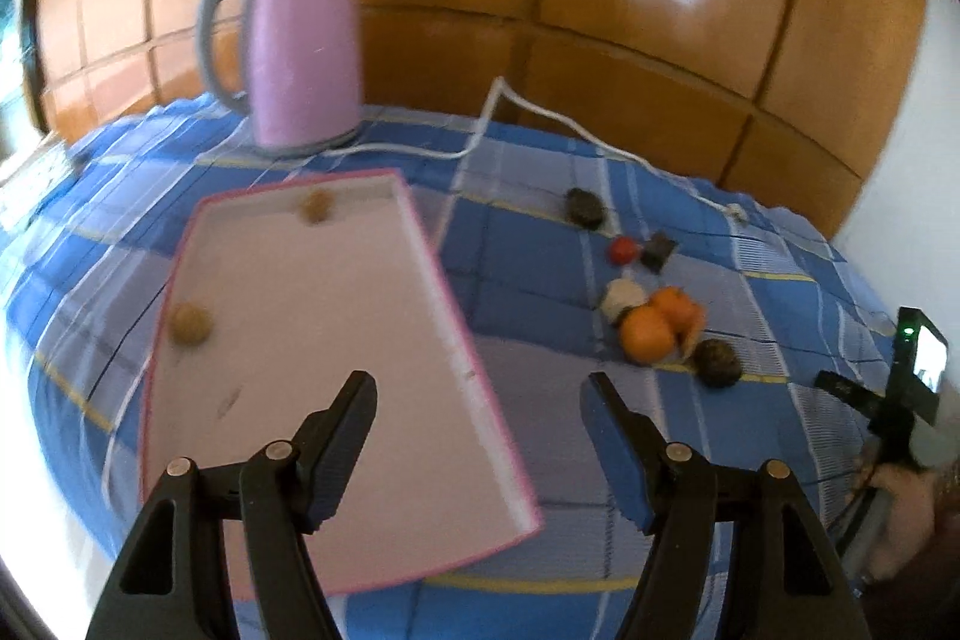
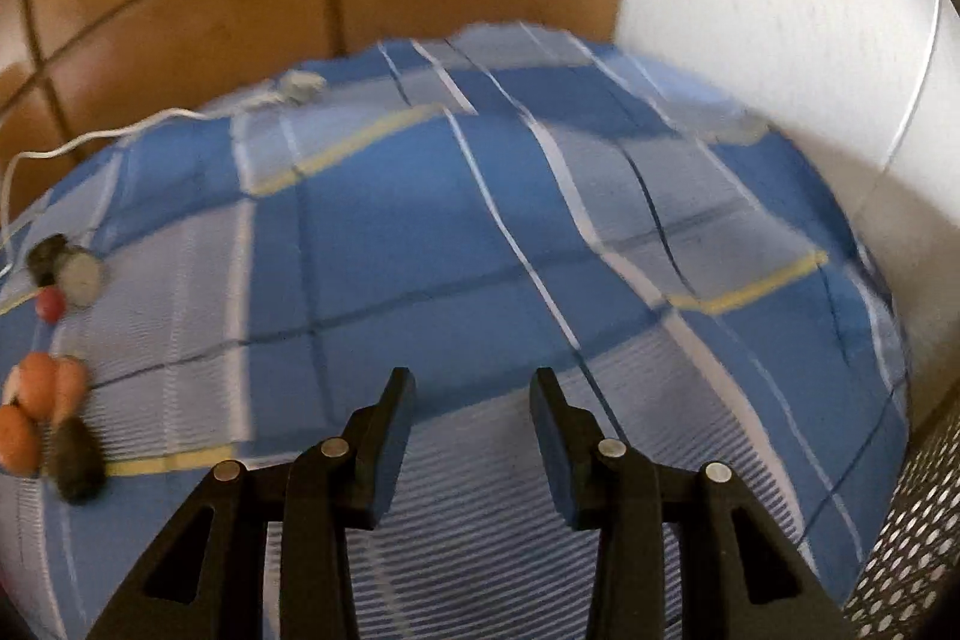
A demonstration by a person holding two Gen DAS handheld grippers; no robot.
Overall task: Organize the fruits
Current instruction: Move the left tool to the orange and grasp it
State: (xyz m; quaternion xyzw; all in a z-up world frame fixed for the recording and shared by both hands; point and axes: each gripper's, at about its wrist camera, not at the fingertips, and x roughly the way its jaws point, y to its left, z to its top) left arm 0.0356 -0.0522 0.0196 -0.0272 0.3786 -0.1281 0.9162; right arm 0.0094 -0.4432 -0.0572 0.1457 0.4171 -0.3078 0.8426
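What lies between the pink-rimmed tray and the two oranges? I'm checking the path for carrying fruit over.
Only bare checked blue cloth. The left wrist view shows nothing lying between the tray and the oranges.

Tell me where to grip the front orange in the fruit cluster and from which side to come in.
Grip the front orange across its round middle, coming down from above. A second orange touches its far right side and a pale fruit sits just behind on the left, so probably set the fingers on its near-left and near-right flanks. Both the left gripper and right gripper look open and empty.
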